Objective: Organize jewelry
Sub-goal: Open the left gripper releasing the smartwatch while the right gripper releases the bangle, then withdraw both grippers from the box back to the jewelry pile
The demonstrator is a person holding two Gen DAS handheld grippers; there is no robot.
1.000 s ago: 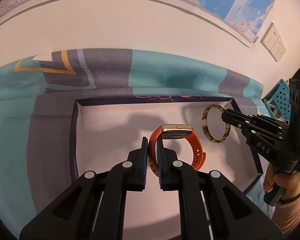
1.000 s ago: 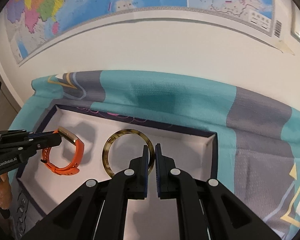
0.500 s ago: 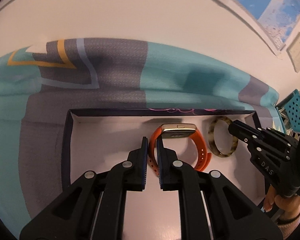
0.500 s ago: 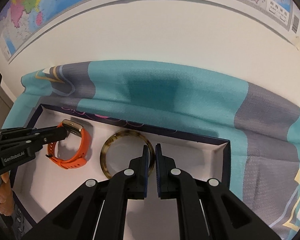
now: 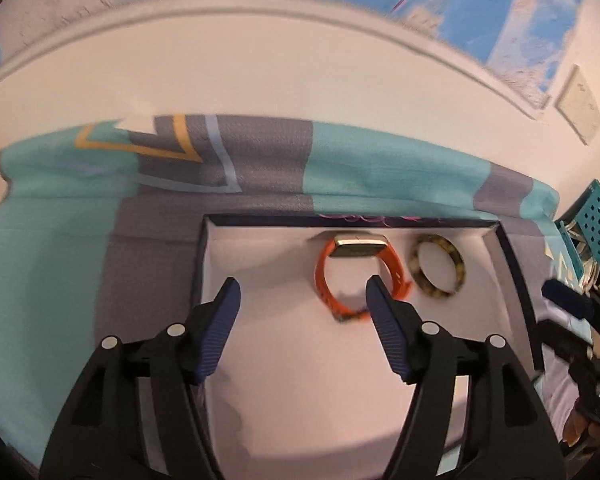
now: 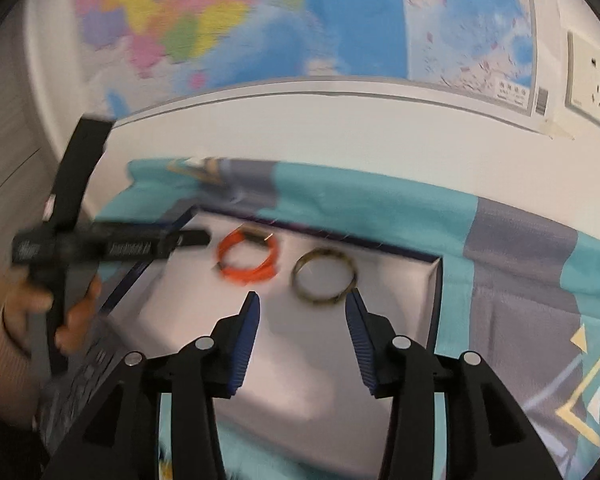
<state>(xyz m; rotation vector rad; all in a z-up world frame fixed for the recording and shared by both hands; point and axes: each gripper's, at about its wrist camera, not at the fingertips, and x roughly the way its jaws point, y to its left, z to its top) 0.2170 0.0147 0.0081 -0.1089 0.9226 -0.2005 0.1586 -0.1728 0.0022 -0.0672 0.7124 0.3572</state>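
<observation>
Inside white box (image 5: 284, 392): orange watch (image 5: 356, 276) beside tortoiseshell bangle (image 5: 438, 270), both lying free. Left gripper (image 5: 302, 294) jaws just sprung apart, empty; right gripper (image 6: 302, 304) likewise, just opened, gripping nothing.

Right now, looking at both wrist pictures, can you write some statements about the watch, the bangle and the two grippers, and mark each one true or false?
1. The orange watch lies inside the white tray. True.
2. The tortoiseshell bangle is on the teal cloth, outside the tray. False: it lies in the tray, beside the watch.
3. The left gripper is open and holds nothing. True.
4. The right gripper is clamped on the bangle. False: its jaws have just opened, empty.
</observation>
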